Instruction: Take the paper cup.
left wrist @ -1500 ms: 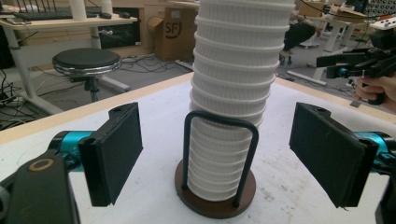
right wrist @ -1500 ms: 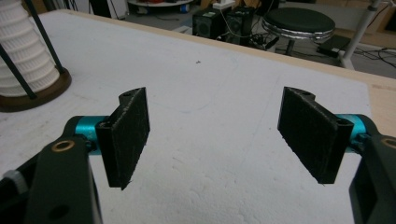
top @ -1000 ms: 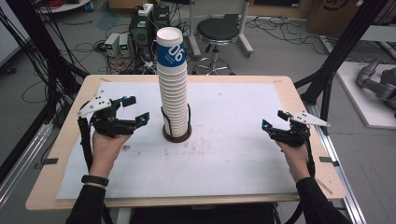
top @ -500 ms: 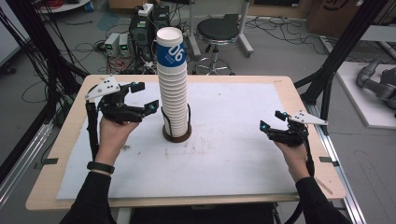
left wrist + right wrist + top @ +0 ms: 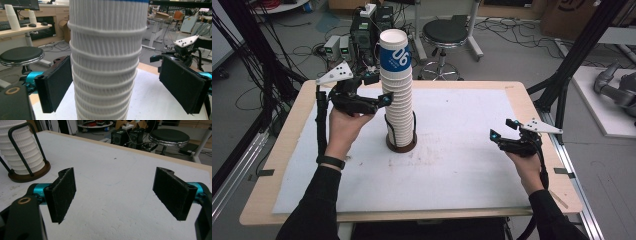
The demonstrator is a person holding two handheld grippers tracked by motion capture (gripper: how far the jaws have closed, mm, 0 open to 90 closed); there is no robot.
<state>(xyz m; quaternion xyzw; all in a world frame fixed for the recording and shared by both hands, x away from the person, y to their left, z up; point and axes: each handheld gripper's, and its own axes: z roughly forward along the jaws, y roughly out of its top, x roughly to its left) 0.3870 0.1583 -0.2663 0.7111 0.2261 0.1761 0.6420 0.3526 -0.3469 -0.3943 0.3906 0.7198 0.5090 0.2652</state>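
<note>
While cup stack (image 5: 397, 95) stands upright, long axis vertical, left gripper (image 5: 379, 89) straddles it wide, untouching; right gripper (image 5: 501, 130) wide, empty

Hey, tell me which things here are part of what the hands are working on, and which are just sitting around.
In the job:
- stack of paper cups, between the open jaws of the left gripper
- cup holder with its black wire frame
- right gripper, open, low by the table's right edge

Just around:
- black stool behind the table
- electronics boxes on the floor
</note>
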